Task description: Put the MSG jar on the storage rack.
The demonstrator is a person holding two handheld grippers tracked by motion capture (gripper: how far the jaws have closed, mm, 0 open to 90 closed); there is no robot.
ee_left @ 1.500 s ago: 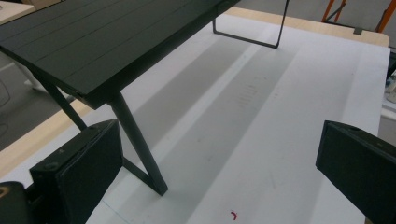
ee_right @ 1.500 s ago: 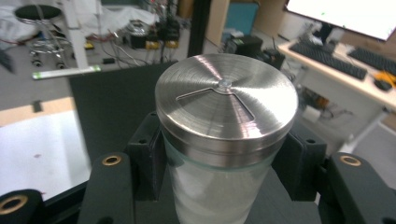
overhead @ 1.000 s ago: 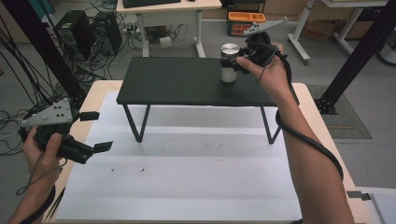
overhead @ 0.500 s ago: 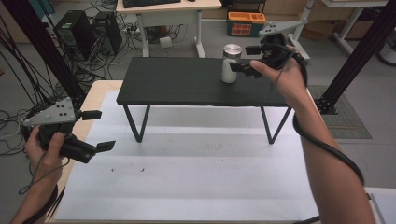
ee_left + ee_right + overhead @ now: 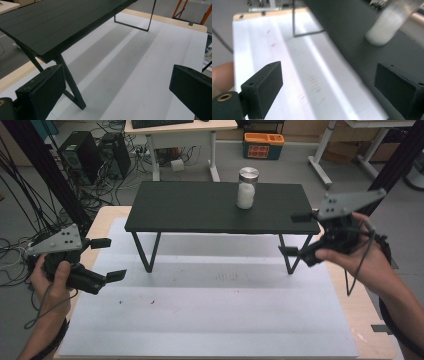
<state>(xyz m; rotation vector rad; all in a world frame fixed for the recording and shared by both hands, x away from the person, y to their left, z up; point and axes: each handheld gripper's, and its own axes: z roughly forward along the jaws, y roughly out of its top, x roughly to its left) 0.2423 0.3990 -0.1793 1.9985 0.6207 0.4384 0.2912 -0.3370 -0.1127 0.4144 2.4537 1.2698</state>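
A glass jar point(image 5: 247, 188) of white powder with a silver lid stands upright on the right half of a low black shelf point(image 5: 200, 210). My right gripper point(image 5: 294, 235) hangs open off the shelf's front right corner, well apart from the jar. In the right gripper view the jar point(image 5: 387, 25) shows blurred at the upper right, beyond my empty right gripper point(image 5: 329, 90). My left gripper point(image 5: 109, 259) is held open at the left over the white mat. The left gripper view shows my left gripper point(image 5: 117, 92) wide open, facing the shelf point(image 5: 62, 22) and its front leg.
The shelf stands on thin wire legs point(image 5: 145, 252) on a white mat point(image 5: 215, 310) that covers a wooden table point(image 5: 357, 315). Behind the table are computer towers point(image 5: 82, 152), a desk point(image 5: 175, 130) and an orange toolbox point(image 5: 263, 142).
My right gripper has let go of the jar, left it standing on the shelf and drawn back toward the near right. The left gripper has stayed put.
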